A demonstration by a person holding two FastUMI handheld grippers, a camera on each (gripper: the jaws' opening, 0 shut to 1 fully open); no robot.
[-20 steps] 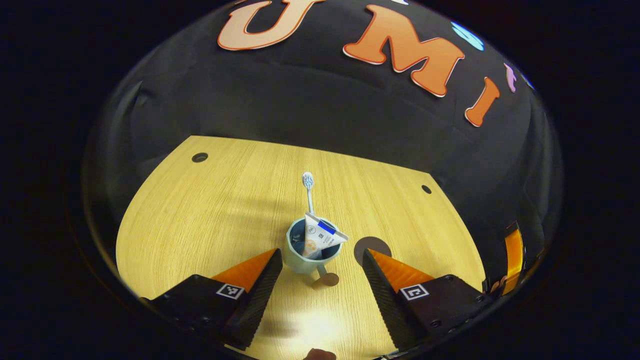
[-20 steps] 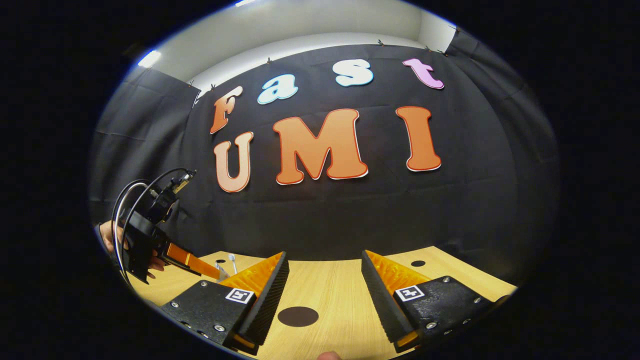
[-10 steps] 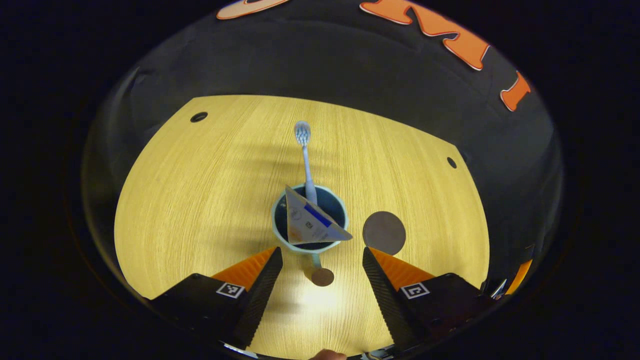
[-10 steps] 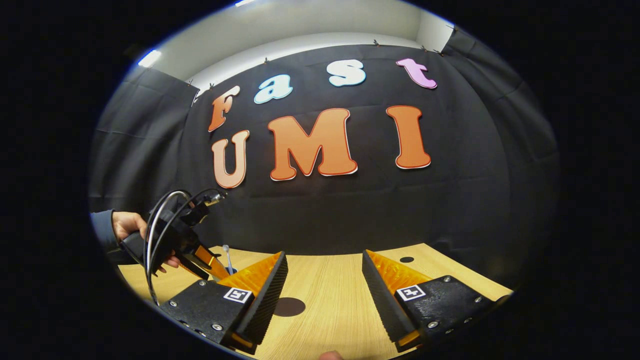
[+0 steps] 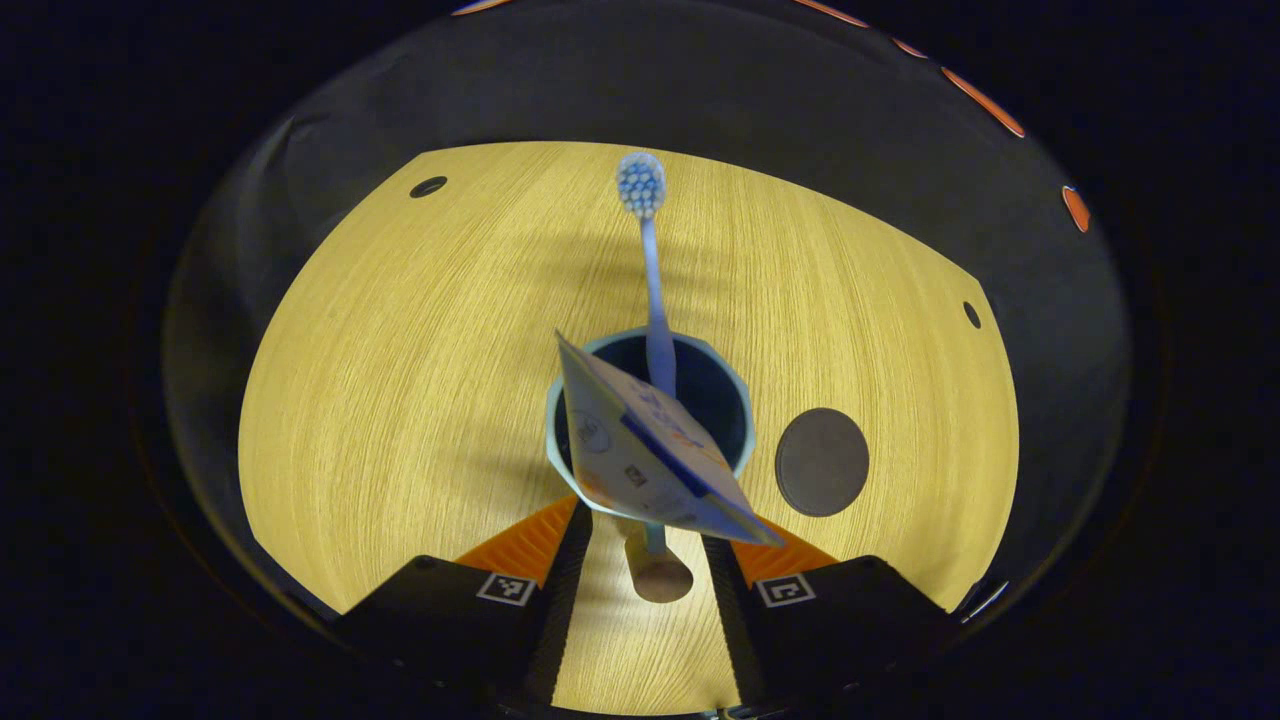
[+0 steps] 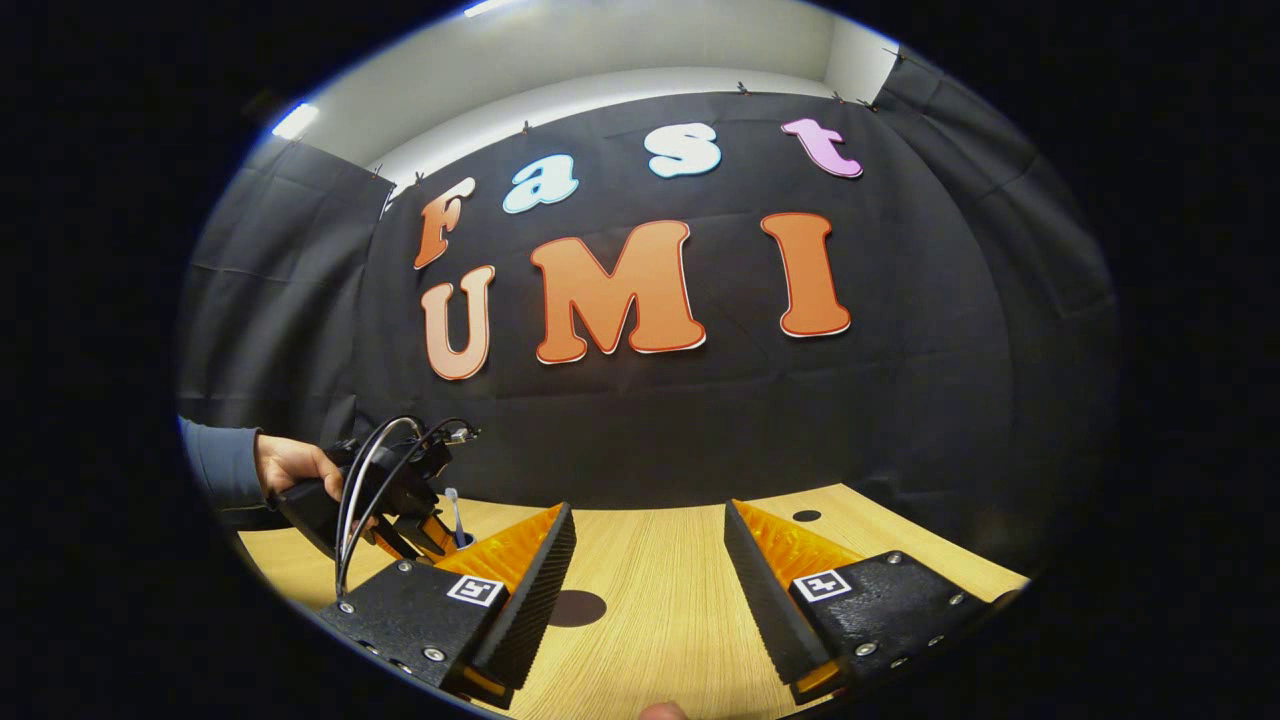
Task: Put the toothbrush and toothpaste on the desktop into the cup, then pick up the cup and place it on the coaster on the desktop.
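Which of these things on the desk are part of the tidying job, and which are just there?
Part of the job:
- cup, standing on the desk
- toothbrush, upright in the cup
- toothpaste, leaning out of the cup
- coaster, bare, beside the cup
- left gripper, at the cup's handle

Just there:
- desk
- right gripper, open, holding nothing

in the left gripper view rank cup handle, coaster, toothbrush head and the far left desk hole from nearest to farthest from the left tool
1. cup handle, right between the left tool's fingers
2. coaster, flat on the desk, right of the cup
3. toothbrush head, sticking up beyond the cup's far rim
4. desk hole, far left corner
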